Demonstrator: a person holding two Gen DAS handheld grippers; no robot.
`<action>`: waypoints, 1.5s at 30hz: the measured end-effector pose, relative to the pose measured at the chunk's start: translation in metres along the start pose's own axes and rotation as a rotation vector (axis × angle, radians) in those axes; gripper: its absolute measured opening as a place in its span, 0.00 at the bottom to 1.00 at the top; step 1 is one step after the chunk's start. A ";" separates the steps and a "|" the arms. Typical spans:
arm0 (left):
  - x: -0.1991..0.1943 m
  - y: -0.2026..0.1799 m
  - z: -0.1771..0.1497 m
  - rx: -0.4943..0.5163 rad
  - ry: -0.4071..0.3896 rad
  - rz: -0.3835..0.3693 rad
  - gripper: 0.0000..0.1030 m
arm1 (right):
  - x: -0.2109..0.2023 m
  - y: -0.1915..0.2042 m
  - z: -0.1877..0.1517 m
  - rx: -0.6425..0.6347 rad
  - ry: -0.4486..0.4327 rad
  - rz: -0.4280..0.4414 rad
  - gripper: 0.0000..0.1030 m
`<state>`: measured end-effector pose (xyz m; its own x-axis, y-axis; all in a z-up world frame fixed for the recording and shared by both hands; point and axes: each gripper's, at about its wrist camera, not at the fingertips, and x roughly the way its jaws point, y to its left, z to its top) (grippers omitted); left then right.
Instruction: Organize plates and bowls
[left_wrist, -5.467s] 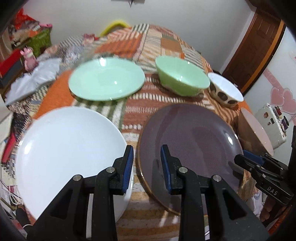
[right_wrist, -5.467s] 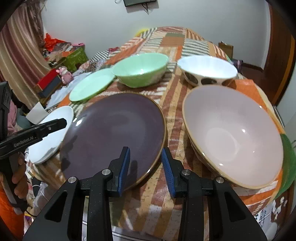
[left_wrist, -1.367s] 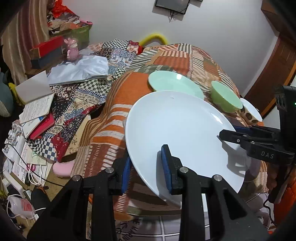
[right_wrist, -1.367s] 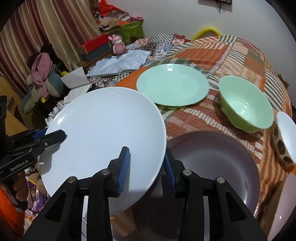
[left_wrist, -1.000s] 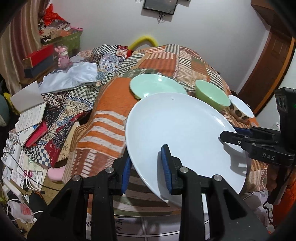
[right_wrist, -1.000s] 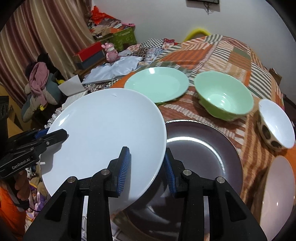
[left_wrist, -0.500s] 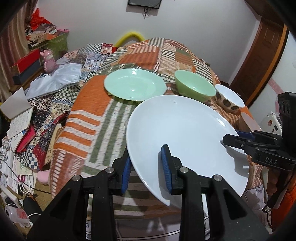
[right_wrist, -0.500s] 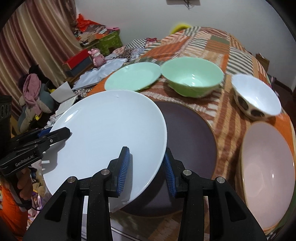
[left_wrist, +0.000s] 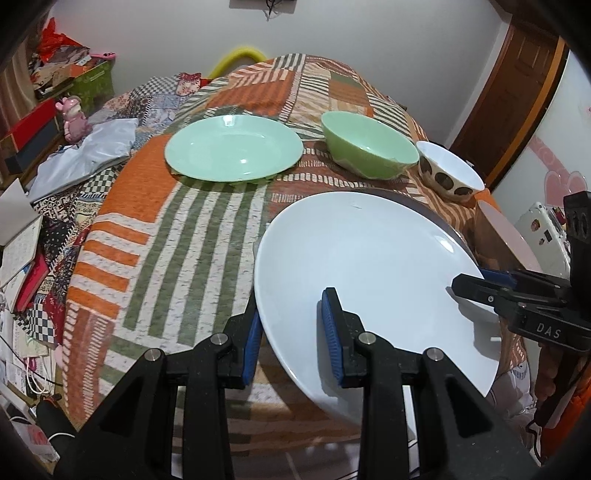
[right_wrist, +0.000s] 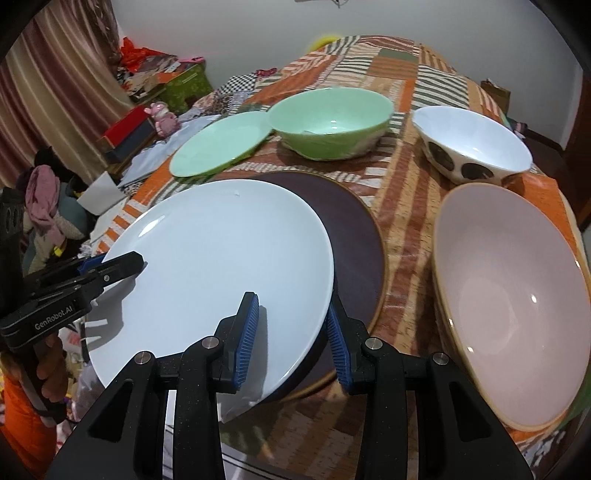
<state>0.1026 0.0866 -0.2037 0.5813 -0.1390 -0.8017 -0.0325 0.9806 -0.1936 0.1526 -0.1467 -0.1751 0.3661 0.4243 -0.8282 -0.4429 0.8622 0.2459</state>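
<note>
The white plate (right_wrist: 221, 266) is hanging just above the dark purple plate (right_wrist: 354, 229), having travelled across from open air beside the desk (left_wrist: 177, 236) a moment ago. The left tongs (left_wrist: 291, 328) are pinching its near-left rim, the right tongs (right_wrist: 291, 332) its opposite rim. Stacking looks close; lowering remains. Beyond are sitting the mint plate (left_wrist: 232, 147), green bowl (left_wrist: 369, 144), spotted bowl (right_wrist: 472, 144) and pink bowl (right_wrist: 513, 295).

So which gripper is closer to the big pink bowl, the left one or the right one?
Right. The right gripper grips the white plate on the rim facing the pink bowl; the left gripper grips the far rim.
</note>
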 end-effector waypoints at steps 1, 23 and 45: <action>0.003 -0.001 0.001 0.002 0.003 -0.002 0.29 | 0.000 0.000 0.000 0.003 0.000 -0.007 0.33; 0.036 -0.002 0.021 -0.005 0.025 -0.004 0.31 | -0.002 -0.011 -0.002 0.099 -0.060 -0.037 0.33; 0.049 -0.008 0.029 0.013 0.034 -0.010 0.31 | -0.013 -0.019 -0.007 0.147 -0.092 0.003 0.29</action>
<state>0.1548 0.0758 -0.2252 0.5537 -0.1534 -0.8185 -0.0163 0.9807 -0.1948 0.1505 -0.1706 -0.1721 0.4407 0.4450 -0.7796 -0.3223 0.8890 0.3252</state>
